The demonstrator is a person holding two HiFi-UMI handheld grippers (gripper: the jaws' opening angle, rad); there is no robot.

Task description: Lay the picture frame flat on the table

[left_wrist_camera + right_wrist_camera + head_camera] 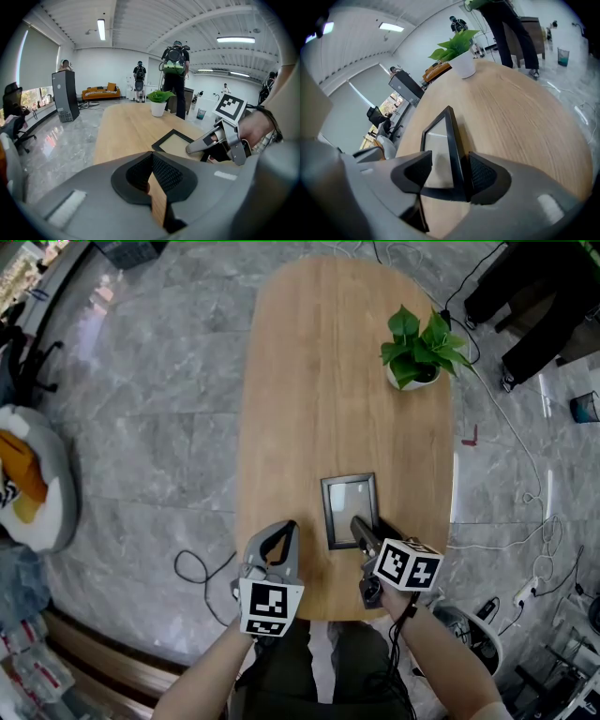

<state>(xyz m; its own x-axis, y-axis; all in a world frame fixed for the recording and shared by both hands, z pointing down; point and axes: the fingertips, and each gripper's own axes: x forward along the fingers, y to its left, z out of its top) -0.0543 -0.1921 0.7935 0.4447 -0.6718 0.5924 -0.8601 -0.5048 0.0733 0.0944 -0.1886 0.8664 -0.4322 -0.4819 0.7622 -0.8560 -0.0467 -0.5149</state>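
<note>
Grey right gripper [361, 524], lower centre, points down, jaws wide astride an edge of the black rectangular picture frame [350, 505] on the oval wooden table [328, 381]; left gripper [289, 525] closed, empty

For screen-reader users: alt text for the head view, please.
A black rectangular picture frame lies flat on an oval wooden table, the open right claw at its near edge. The left claw is shut; a green potted plant stands beyond.

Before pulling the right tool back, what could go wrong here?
The right tool is open, but an edge of the picture frame sits between its jaws; withdrawing sideways could catch and drag it. It lies toward the near end of the table, so a drag might pull it off.
</note>
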